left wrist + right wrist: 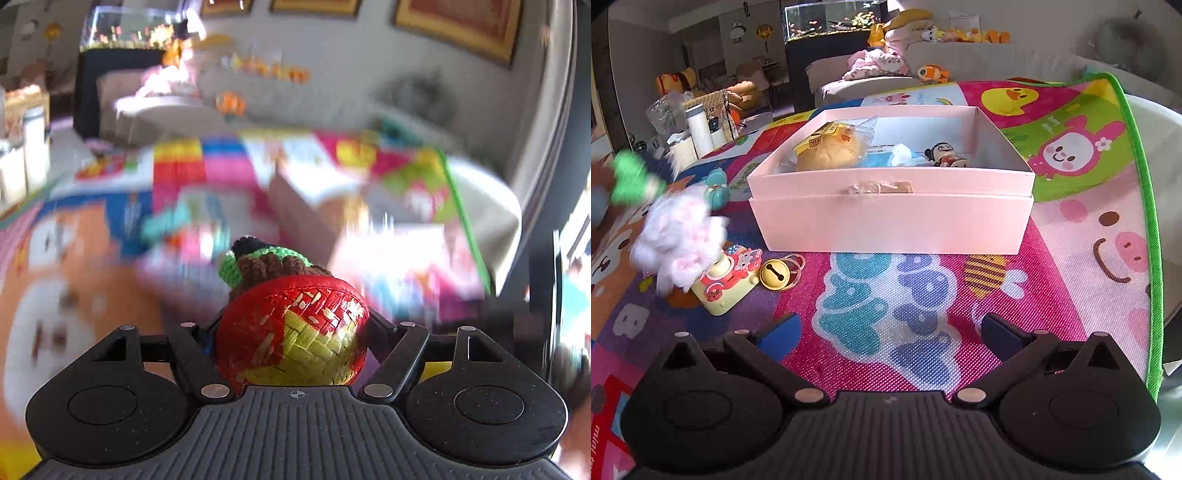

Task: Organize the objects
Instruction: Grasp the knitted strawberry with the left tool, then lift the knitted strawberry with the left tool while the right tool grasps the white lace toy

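My left gripper point(291, 325) is shut on a red and yellow woven ball point(291, 332) with a green and brown crochet piece point(266, 262) on top, held above the play mat. That view is blurred by motion. In the right wrist view, the held toy's green part point(631, 177) and a white-pink fluffy tuft point(679, 232) show blurred at the left. An open pink box point(890, 221) sits on the mat ahead and holds a bagged yellow plush point(831, 147) and a small figurine point(945, 155). My right gripper point(890, 332) is open and empty, low over the mat in front of the box.
A toy camera point(727, 280), a gold bell with rings point(775, 275) and a teal toy point(716, 188) lie on the colourful mat point(1071, 229) left of the box. White bottles point(698, 129) stand at the back left. A sofa with plush toys point(923, 70) lies beyond.
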A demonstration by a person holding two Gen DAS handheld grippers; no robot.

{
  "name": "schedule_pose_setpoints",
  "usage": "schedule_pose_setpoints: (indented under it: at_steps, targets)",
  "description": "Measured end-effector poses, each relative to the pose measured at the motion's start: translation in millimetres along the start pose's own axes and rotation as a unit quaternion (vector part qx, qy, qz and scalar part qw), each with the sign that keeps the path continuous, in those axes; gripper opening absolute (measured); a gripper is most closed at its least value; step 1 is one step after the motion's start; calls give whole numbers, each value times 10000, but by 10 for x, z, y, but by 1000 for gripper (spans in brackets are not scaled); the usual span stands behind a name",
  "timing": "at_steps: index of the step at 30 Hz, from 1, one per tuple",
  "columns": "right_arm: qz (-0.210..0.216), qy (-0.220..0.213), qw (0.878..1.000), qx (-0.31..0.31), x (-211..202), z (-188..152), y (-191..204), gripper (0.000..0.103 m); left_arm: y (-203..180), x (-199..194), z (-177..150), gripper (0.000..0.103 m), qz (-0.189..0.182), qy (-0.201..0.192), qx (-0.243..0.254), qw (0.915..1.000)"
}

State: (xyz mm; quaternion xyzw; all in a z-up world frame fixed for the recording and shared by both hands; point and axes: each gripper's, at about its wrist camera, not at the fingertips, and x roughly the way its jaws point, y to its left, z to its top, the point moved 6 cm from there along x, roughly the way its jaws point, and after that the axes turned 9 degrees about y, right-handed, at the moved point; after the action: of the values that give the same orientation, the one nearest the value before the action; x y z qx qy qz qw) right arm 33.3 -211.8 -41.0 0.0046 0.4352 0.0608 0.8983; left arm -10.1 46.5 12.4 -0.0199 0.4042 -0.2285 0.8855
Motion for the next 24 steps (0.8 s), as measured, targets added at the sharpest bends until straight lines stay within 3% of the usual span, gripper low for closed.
schedule_pose_setpoints:
  at_steps: [4, 9, 15, 21, 24]
  targets:
    - [2, 44, 10000, -6, 7, -3, -1, 103, 61, 121, -387, 81, 232, 426, -147, 9987]
    - [-147, 111, 9997, -154, 32, -10, 48, 103, 102, 113, -318, 81, 171, 178, -333, 9991]
    - [-195, 102, 9996, -159, 35, -14, 65, 103, 85, 132, -368, 81, -117, 383, -432, 9983]
    - [-227, 106, 9996, -165, 45, 2, 66, 103, 141, -44, -237, 81, -807, 444, -991, 9908]
    - [-223, 105, 9996, -165, 46, 2, 71, 103, 166, -81, -170, 81, -856, 460, -1187, 9882]
